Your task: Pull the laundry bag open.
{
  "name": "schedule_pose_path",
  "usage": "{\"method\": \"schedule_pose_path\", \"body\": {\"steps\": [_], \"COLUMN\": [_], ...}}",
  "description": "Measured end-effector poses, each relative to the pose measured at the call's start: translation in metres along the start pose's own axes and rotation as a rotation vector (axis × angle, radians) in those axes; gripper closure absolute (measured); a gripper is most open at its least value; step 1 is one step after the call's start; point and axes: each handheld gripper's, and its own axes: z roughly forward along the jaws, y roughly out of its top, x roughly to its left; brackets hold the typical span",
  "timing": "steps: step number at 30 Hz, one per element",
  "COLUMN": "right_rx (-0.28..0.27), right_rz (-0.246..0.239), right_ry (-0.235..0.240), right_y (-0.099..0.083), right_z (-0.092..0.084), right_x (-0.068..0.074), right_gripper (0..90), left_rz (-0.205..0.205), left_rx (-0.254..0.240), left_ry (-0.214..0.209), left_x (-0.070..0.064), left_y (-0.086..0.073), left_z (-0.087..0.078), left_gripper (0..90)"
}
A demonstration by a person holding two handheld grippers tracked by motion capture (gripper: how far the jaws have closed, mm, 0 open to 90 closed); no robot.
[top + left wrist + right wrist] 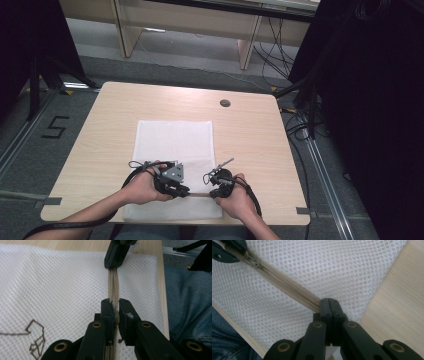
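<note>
Mesh bag (172,145) flat along table's (250,135) near edge. Right gripper (329,301) clamped on zipper (287,287) end for tension, probably; left gripper (114,308) pinching slider (116,318).

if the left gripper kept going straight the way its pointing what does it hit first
Probably the right gripper. The left gripper points along the tan zipper of the white mesh bag, and the right one is clamped on that zipper straight ahead. The gap between them is hard to judge.
</note>
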Motion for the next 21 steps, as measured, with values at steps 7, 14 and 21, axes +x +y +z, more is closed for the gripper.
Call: {"method": "schedule_pose_path", "body": {"steps": [7, 14, 21], "right_rx": [-0.018, -0.019, -0.017], "right_rz": [-0.028, -0.027, -0.025], "right_ry": [0.009, 0.008, 0.007], "right_y": [0.000, 0.000, 0.000], "right_z": [0.001, 0.001, 0.001], "right_x": [-0.002, -0.002, -0.002], "right_gripper": [90.0, 90.0, 90.0], "left_rz": [-0.002, 0.004, 0.000], "left_rx": [-0.008, -0.002, -0.003], "left_ry": [0.002, 0.006, 0.014], "left_x": [0.001, -0.001, 0.000], "left_y": [-0.006, -0.006, -0.012], "left_z": [-0.007, -0.009, -0.016], "left_gripper": [82.0, 82.1, 82.1]}}
